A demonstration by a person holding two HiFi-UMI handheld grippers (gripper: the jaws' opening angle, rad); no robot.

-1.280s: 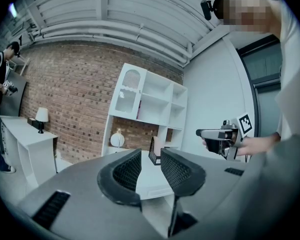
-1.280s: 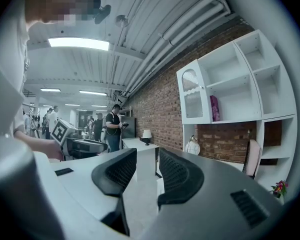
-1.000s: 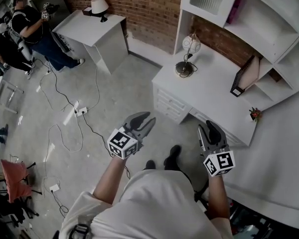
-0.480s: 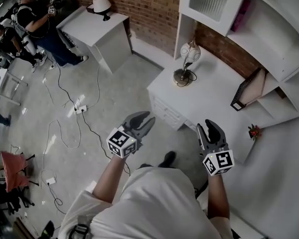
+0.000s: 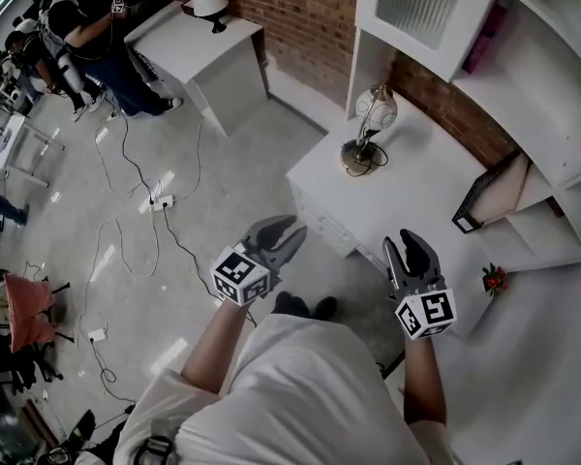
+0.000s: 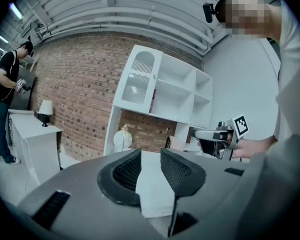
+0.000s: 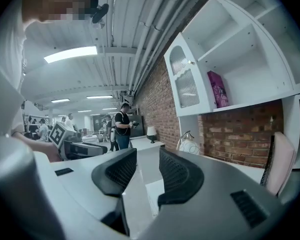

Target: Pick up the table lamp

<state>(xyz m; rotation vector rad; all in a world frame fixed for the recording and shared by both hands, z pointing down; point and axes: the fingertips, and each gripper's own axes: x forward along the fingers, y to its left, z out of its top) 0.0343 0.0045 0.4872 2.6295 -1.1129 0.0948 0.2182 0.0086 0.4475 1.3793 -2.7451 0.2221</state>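
The table lamp [image 5: 371, 122], with a white globe shade, a metal arc and a round metal base ringed by its cord, stands at the far left corner of the white desk [image 5: 416, 197]. It also shows small in the left gripper view as the lamp [image 6: 122, 139] and in the right gripper view as the lamp [image 7: 190, 145]. My left gripper [image 5: 289, 236] hangs over the floor short of the desk's front, jaws apart and empty. My right gripper [image 5: 407, 246] is at the desk's front edge, also open with nothing between its fingers. Both are well short of the lamp.
A white hutch with shelves [image 5: 523, 76] rises over the desk. A black and pink file holder [image 5: 489, 190] and a small red flower [image 5: 494, 279] sit at the desk's right. Cables and a power strip [image 5: 162, 201] lie on the floor. A second white desk with another lamp [image 5: 209, 1] and people [image 5: 77, 27] are far left.
The person has stepped forward with both grippers, so the desk and lamp sit slightly lower and nearer in the head view. Both grippers keep the same opening.
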